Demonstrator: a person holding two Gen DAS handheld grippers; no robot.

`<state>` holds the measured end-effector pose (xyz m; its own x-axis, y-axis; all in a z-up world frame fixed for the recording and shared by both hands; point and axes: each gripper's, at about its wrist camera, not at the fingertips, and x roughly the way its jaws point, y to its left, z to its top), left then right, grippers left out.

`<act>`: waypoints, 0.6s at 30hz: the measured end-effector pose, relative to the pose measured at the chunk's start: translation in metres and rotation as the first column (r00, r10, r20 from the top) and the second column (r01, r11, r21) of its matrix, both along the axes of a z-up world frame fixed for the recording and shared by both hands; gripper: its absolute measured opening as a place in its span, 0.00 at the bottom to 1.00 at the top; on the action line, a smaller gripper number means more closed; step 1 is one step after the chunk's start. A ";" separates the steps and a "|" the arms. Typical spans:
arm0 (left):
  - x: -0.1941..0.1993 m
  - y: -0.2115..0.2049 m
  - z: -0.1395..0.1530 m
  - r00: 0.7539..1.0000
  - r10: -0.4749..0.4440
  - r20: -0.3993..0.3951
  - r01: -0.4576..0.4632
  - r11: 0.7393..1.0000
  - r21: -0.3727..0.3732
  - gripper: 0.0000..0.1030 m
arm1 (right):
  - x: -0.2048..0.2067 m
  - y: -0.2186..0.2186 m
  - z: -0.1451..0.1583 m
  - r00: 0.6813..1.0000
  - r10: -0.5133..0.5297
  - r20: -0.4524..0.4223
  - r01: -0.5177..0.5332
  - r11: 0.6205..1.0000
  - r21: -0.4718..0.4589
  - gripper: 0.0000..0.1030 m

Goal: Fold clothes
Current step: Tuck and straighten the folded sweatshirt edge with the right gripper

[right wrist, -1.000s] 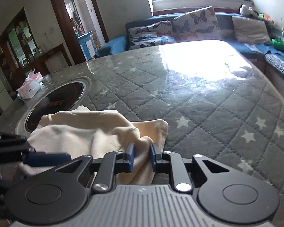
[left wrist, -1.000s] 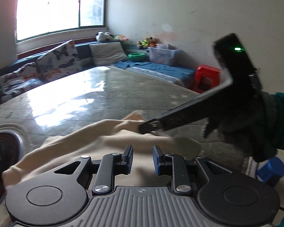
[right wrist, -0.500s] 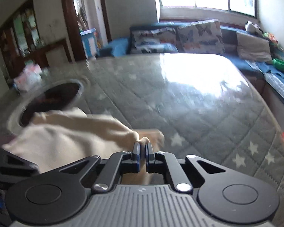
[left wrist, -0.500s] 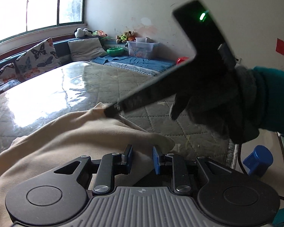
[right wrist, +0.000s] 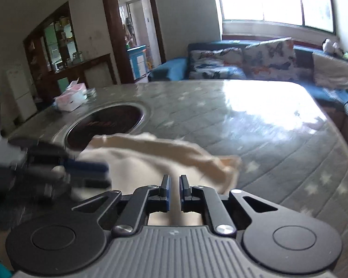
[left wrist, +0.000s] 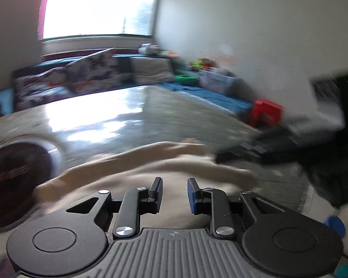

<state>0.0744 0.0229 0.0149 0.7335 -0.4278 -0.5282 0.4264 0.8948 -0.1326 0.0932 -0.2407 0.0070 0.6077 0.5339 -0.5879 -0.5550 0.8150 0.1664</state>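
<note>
A cream garment (left wrist: 150, 162) lies crumpled on the grey quilted table (left wrist: 174, 115). My left gripper (left wrist: 174, 185) hovers over its near part, jaws apart, with smooth cloth showing in the gap and no pinch visible. In the right wrist view the garment (right wrist: 150, 159) rises in a ridge towards my right gripper (right wrist: 174, 180), which is shut on its near edge. The left gripper (right wrist: 92, 173) shows blurred at the cloth's left side. The right gripper (left wrist: 220, 156), held by a dark-gloved hand, is a dark blur at the cloth's right edge.
A round dark hob (right wrist: 109, 122) is set into the table (right wrist: 243, 134) just beyond the garment. A tissue box (right wrist: 70, 97) sits at the far left. A sofa with cushions (right wrist: 243, 62) runs behind the table, and a red stool (left wrist: 266, 111) stands off its right side.
My right gripper closed on the garment's edge and lifted it, so the cloth now stands in a ridge. The left gripper swung right, then back left, with its jaws unchanged.
</note>
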 end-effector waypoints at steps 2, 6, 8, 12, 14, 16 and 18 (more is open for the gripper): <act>0.003 0.017 -0.003 0.997 0.071 -0.025 -0.071 0.997 0.004 0.25 | -0.001 0.004 -0.008 1.000 -0.003 -0.018 0.002 1.000 -0.008 0.08; 0.004 0.044 -0.018 0.982 0.174 -0.075 -0.171 0.984 0.039 0.24 | -0.002 -0.006 -0.031 0.996 -0.060 -0.060 0.062 0.998 0.024 0.05; -0.002 0.056 -0.024 0.979 0.187 -0.083 -0.186 0.982 0.024 0.26 | -0.003 -0.015 -0.035 0.992 -0.089 -0.084 0.096 0.992 0.079 0.05; -0.006 0.061 -0.022 0.976 0.203 -0.079 -0.203 0.979 0.005 0.26 | -0.008 -0.016 -0.036 0.993 -0.101 -0.063 0.105 0.992 0.070 0.05; -0.003 0.064 -0.018 0.972 0.219 -0.082 -0.220 0.976 -0.003 0.25 | -0.007 -0.017 -0.036 0.992 -0.106 -0.069 0.111 0.991 0.077 0.05; 0.001 0.065 -0.013 0.969 0.235 -0.074 -0.236 0.972 0.002 0.25 | -0.007 -0.015 -0.034 0.993 -0.097 -0.068 0.101 0.993 0.065 0.06; 0.009 0.067 -0.012 0.968 0.243 -0.071 -0.242 0.970 0.012 0.25 | -0.005 -0.013 -0.031 0.994 -0.088 -0.065 0.091 0.994 0.055 0.10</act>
